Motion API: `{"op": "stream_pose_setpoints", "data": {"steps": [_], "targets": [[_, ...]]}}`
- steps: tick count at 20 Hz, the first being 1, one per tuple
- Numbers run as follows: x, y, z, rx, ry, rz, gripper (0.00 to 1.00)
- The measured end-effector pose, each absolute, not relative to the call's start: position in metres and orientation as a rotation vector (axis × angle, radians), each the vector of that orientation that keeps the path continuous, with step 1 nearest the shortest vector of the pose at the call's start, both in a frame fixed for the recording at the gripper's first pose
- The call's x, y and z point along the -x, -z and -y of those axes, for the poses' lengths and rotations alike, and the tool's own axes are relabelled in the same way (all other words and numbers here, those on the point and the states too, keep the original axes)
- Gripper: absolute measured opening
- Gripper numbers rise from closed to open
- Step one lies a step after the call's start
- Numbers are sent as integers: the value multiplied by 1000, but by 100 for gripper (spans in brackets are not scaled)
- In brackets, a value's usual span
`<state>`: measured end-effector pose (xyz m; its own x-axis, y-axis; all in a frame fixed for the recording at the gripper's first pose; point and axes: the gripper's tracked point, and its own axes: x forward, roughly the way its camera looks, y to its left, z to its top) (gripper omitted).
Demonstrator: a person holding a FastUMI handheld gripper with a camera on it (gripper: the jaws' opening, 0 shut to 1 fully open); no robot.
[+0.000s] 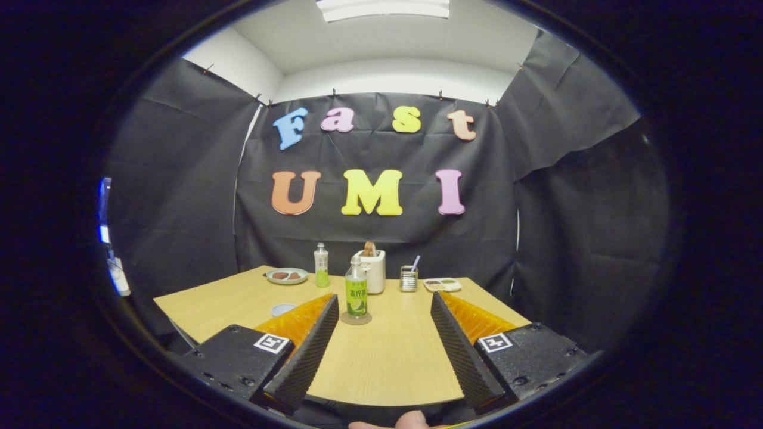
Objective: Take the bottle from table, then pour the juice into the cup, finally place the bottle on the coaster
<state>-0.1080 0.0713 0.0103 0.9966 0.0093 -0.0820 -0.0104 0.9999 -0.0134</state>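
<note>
— Where's the bottle [356,293]?

— I see it upright on a coaster [356,320], on the table [387,357], just ahead of my left finger's tip and a little left of the gap's middle. Clear body, green label, pale cap; the liquid level I can't make out.

— And your gripper [384,314]?

— Spread wide, holding nothing. The fingers [310,345] stand apart with bare tabletop between them; neither touches the bottle.

— Anything in the way?

— Nothing between the fingers and the bottle. To its left, half hidden behind my left finger, there's a small pale round dish [282,309]; I can't tell if it's the cup. Beyond it stands a white holder [374,271] with something brown poking out. Further left, a second bottle [321,266] and a plate [287,275] with dark pieces on it. Right of the holder, a small glass [408,278] with a straw, then a flat tray [443,285]. All of these sit along the far edge, near the black cloth wall [179,196].
</note>
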Motion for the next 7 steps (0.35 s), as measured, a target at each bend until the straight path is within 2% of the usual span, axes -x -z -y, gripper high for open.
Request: {"op": "stream_pose_setpoints", "data": {"steps": [7], "targets": [[99,-14,-75,23,-6,-71,100]]}}
